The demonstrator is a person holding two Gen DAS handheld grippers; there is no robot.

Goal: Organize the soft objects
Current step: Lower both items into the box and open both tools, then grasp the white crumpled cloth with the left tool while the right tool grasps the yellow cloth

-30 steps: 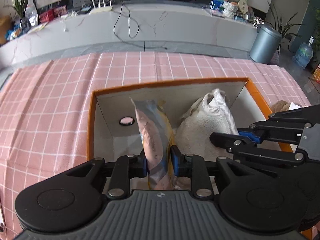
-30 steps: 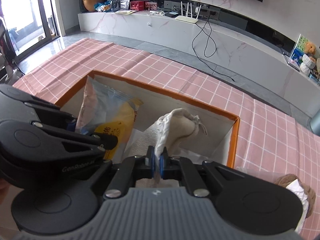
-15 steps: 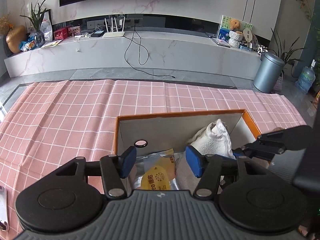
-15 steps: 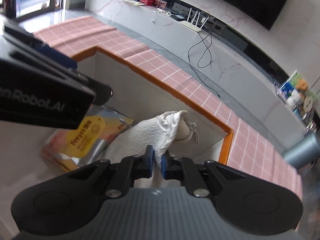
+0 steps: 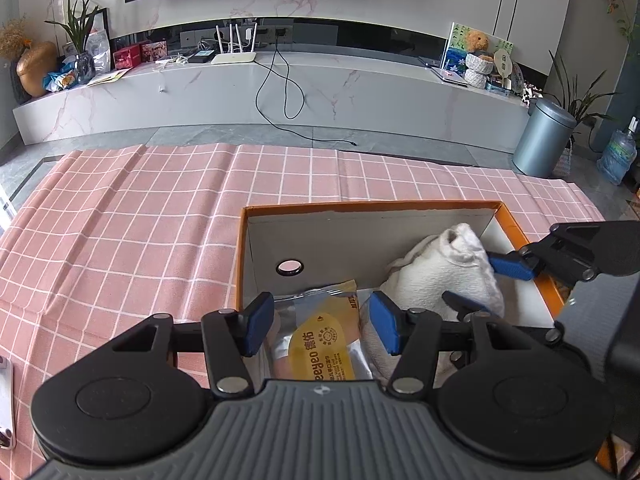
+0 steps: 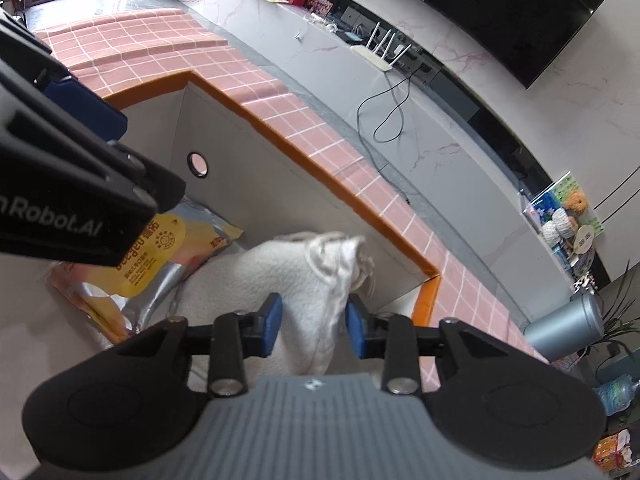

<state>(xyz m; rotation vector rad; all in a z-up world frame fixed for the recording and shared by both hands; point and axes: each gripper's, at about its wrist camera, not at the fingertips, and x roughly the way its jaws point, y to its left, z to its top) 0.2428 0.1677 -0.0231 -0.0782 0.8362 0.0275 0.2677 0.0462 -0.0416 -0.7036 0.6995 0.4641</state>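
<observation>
So the fluffy white cloth pouch with the bunched-up top is sitting inside the orange-rimmed cardboard box, over toward the box's right wall and up near its far right corner, kind of slumped upright. Right next to it, touching along one side, there's a flat silver snack packet with a yellow label lying on the box floor, closer to the left wall. The far wall of the box has a small round hole with a dark ring in it, above the packet. The right gripper has its blue pads spread apart on either side of the pouch's neck, not squeezing it as far as I can see, maybe just brushing the fabric. The left gripper is hanging over the packet with its jaws wide apart too, nothing in them. The box itself sits on a pink checked tablecloth, toward the near right part of the tabletop. Behind all that is a long white marble-look TV bench.
</observation>
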